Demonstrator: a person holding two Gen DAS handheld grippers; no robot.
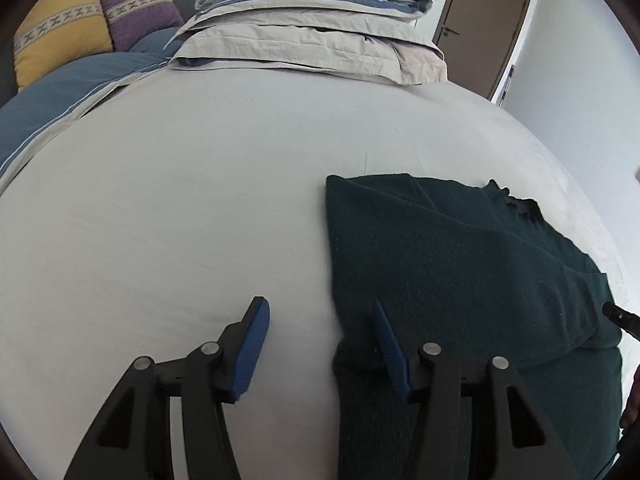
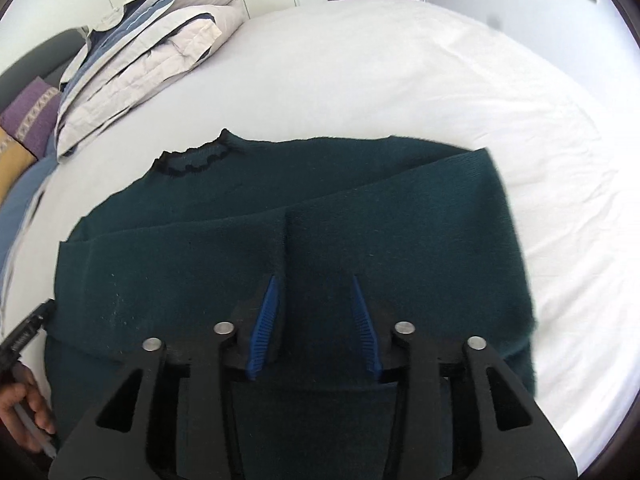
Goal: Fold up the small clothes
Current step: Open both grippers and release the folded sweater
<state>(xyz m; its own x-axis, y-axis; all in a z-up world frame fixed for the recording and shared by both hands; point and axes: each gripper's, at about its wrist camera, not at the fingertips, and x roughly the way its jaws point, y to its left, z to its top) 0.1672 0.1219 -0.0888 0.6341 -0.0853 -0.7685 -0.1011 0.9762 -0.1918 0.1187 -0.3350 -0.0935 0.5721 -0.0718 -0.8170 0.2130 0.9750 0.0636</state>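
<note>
A dark green knit sweater [image 2: 360, 208] lies flat on the white bed sheet [image 2: 400, 60], its black-trimmed collar [image 2: 192, 160] toward the pillows and a sleeve folded across the body. My right gripper [image 2: 314, 284] is open just above the sweater's middle, fingers either side of a fold ridge. In the left wrist view the sweater [image 1: 460, 248] lies on the right. My left gripper [image 1: 320, 304] is open at the sweater's left edge, its right finger over the fabric and its left finger over bare sheet.
A stack of folded grey and blue bedding [image 1: 312, 28] sits at the head of the bed. Yellow [image 1: 60, 28] and purple [image 1: 136, 8] cushions lie at far left. A brown door [image 1: 484, 28] stands beyond the bed. The other gripper's tip [image 1: 624, 318] shows at the right edge.
</note>
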